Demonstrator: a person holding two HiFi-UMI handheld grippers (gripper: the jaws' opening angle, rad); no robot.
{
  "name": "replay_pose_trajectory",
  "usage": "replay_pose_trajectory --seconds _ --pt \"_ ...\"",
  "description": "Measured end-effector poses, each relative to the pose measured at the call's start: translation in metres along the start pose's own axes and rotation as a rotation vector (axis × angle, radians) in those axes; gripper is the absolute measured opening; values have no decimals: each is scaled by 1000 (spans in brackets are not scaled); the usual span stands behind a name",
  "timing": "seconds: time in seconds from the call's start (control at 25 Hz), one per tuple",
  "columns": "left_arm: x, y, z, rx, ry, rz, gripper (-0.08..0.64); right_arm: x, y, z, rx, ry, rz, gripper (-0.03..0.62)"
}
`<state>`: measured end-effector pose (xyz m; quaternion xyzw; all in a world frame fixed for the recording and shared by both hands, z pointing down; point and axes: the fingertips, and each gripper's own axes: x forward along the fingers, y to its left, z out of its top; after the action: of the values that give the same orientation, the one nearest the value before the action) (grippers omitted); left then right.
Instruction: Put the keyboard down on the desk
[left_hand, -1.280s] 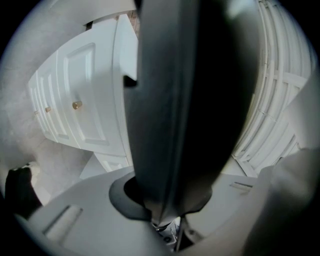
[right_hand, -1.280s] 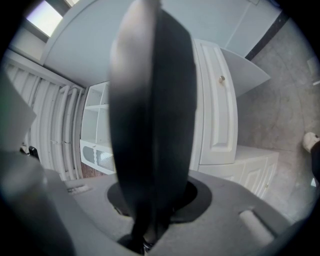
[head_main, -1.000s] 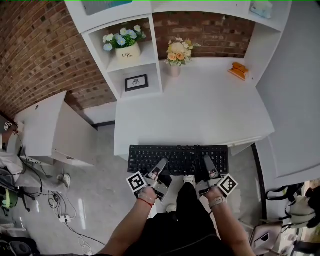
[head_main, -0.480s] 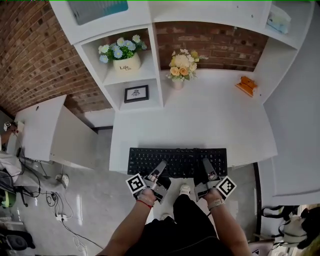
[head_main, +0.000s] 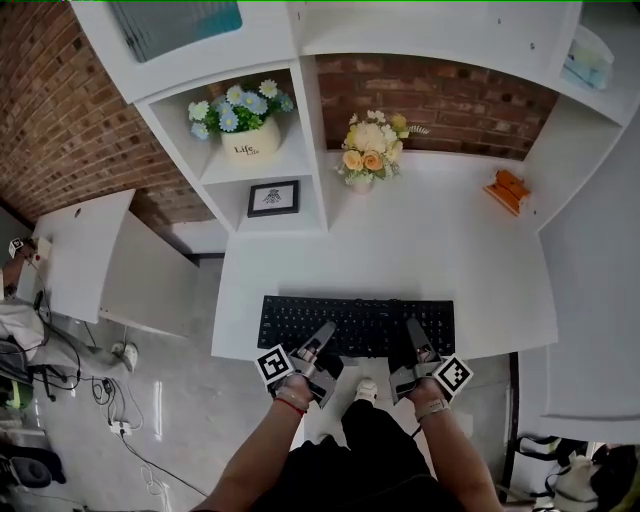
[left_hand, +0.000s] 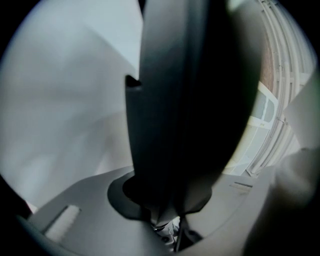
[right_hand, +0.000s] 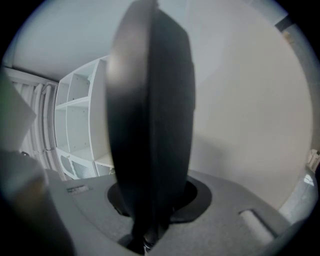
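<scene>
Keyboard (head_main: 357, 323) lies along the front edge of the white desk (head_main: 440, 250); I cannot tell if it touches. The left gripper (head_main: 322, 334) and right gripper (head_main: 412, 331) each pinch its near side. Lots of white desk top lies between it and the flower vase (head_main: 366, 152).

We count one keyboard (head_main: 356, 325) at six o'clock on the one bench (head_main: 440, 260). There are two tongs: the left tongs (head_main: 322, 332) and the right tongs (head_main: 413, 330). We count two bunches of flowers: a potted bunch (head_main: 243, 140) at eleven o'clock and a vase bunch (head_main: 368, 150) at twelve. One framed picture (head_main: 273, 198) stands at eleven o'clock, and one orange object (head_main: 508, 190) at two.
</scene>
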<state>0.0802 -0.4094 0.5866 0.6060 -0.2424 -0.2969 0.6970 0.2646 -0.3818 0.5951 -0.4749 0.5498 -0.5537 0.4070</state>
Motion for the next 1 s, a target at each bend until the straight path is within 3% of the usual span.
replay_pose_trajectory --seconds 0.36,1.0 --pt "31 12 16 -56 -46 51 75 36 -12 20 26 43 -52 69" --pt "85 19 41 -82 -58 101 78 87 -22 51 67 55 -81 69"
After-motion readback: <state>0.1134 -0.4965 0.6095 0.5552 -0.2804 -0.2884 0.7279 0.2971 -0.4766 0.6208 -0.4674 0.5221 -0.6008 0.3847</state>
